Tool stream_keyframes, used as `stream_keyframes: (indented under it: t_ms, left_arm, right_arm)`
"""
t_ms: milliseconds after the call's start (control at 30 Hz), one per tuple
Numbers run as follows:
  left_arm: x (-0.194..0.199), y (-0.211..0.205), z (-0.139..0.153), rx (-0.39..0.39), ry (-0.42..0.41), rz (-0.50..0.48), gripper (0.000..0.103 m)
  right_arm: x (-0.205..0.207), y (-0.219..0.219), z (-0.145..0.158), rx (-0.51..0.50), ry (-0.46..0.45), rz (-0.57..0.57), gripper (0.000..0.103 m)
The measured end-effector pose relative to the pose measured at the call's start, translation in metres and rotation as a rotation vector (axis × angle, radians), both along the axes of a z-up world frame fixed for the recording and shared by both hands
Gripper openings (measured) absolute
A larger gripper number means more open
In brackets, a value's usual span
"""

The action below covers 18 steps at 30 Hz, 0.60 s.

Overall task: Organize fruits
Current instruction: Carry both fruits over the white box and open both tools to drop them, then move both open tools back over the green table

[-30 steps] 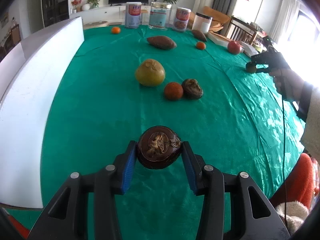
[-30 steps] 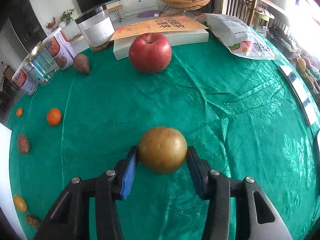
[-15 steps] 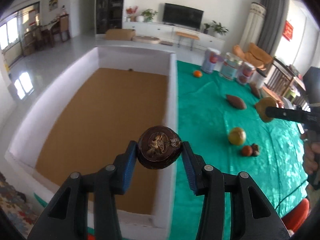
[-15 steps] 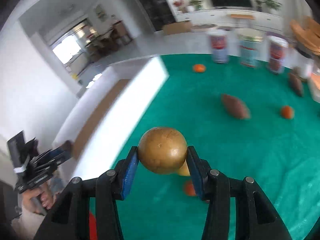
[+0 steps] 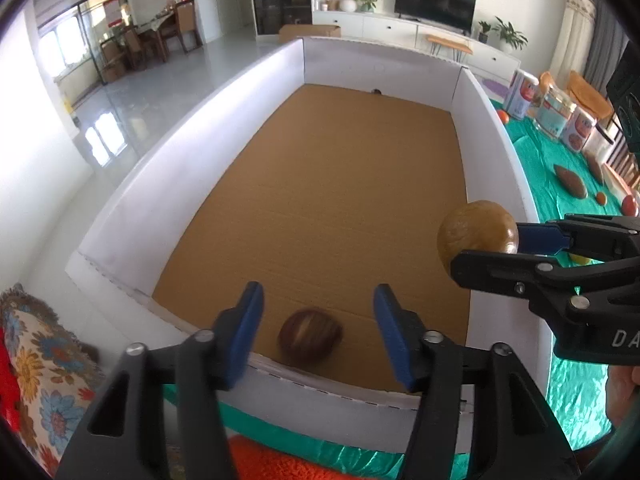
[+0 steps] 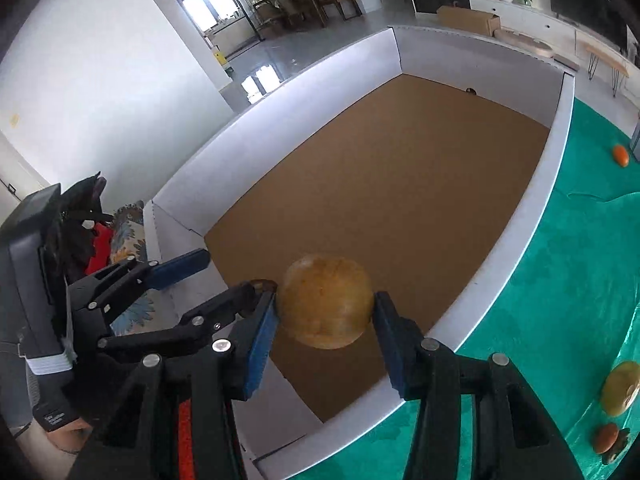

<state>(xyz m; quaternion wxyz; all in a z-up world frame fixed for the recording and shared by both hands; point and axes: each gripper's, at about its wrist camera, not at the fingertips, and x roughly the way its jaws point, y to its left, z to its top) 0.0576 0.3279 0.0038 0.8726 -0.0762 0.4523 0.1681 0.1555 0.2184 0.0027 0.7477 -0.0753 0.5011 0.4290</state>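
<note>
In the left wrist view, the left gripper (image 5: 318,326) has just been opening; its jaws stand apart and the dark brown fruit (image 5: 310,339) lies free on the box (image 5: 494,140) floor below them.

In the right wrist view, the right gripper (image 6: 325,322) clamps the golden round fruit (image 6: 325,306), directly above the near corner of the box floor, so the release is straight down.

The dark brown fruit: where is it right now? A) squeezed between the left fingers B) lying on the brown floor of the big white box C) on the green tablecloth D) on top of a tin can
B: the dark brown fruit lies on the cardboard floor of the box, below the open left gripper, touching neither pad.
</note>
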Motion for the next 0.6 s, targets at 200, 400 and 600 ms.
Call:
stream_keyframes:
  t_ms: [200,400,600]
  left_arm:
    - [0.001,-0.013,0.021,0.052,-0.076,0.011,0.08]
    - [0.007,-0.064,0.046,0.095,-0.214,-0.078,0.093]
    - [0.033,-0.123,0.039,0.155,-0.253,-0.187,0.093]
  right_arm:
    - [-0.008,-0.049,0.046,0.093,-0.086,-0.087,0.062]
    - [-0.025,-0.18,0.063,0.064,-0.285,-0.255,0.084]
    - [-0.061,-0.357,0.003,-0.18,-0.392,-0.577,0.084]
